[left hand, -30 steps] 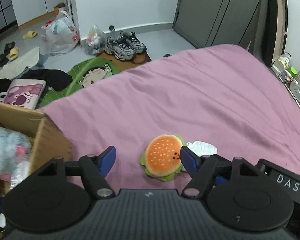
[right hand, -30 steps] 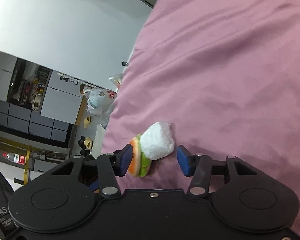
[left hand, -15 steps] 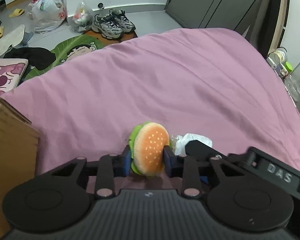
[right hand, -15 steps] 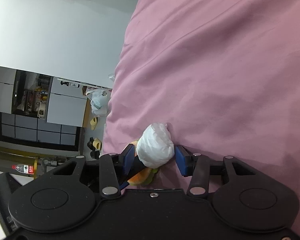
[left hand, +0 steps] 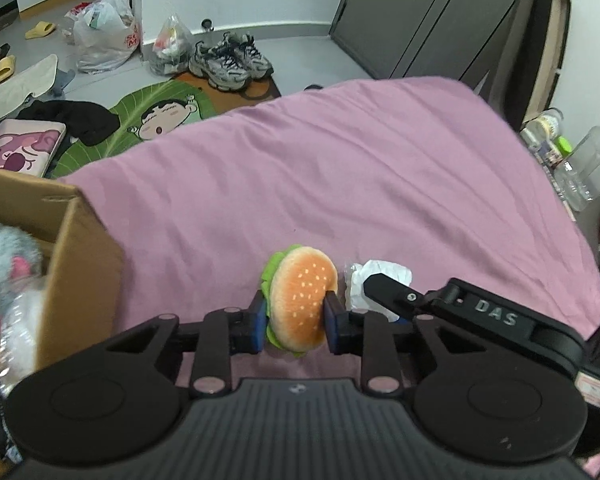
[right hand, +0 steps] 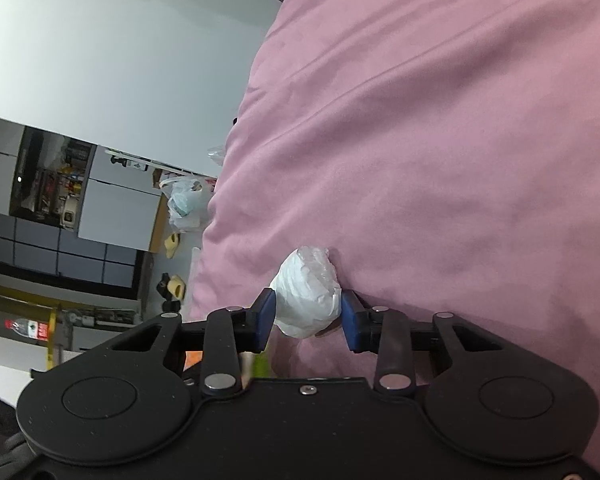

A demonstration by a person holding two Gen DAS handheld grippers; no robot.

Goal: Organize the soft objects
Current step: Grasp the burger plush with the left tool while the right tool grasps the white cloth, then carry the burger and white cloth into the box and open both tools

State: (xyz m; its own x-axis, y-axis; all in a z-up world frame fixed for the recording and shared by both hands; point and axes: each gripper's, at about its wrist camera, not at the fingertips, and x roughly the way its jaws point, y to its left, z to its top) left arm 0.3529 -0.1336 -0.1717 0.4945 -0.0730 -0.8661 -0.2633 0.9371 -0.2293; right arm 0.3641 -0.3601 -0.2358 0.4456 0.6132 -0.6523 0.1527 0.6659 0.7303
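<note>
My left gripper [left hand: 296,320] is shut on a plush hamburger [left hand: 300,304], orange bun with green lettuce, held just above the pink bedsheet [left hand: 340,168]. My right gripper [right hand: 307,314] is shut on a white wad wrapped in clear plastic [right hand: 306,294] that rests on the pink sheet [right hand: 460,140]. In the left wrist view the white wad [left hand: 376,276] and the right gripper's black body [left hand: 480,312] lie just right of the hamburger. A cardboard box [left hand: 76,256] stands at the left with a grey plush toy [left hand: 4,264] in it.
Beyond the bed's far edge the floor holds a green cartoon mat [left hand: 156,116], sneakers [left hand: 232,64], plastic bags [left hand: 104,32], dark clothes and slippers. Bottles [left hand: 580,168] stand at the bed's right side. A dark wardrobe [left hand: 440,16] is behind.
My left gripper closed on the hamburger and lifted it off the sheet. My right gripper closed on the white wad, and the hamburger left its jaws.
</note>
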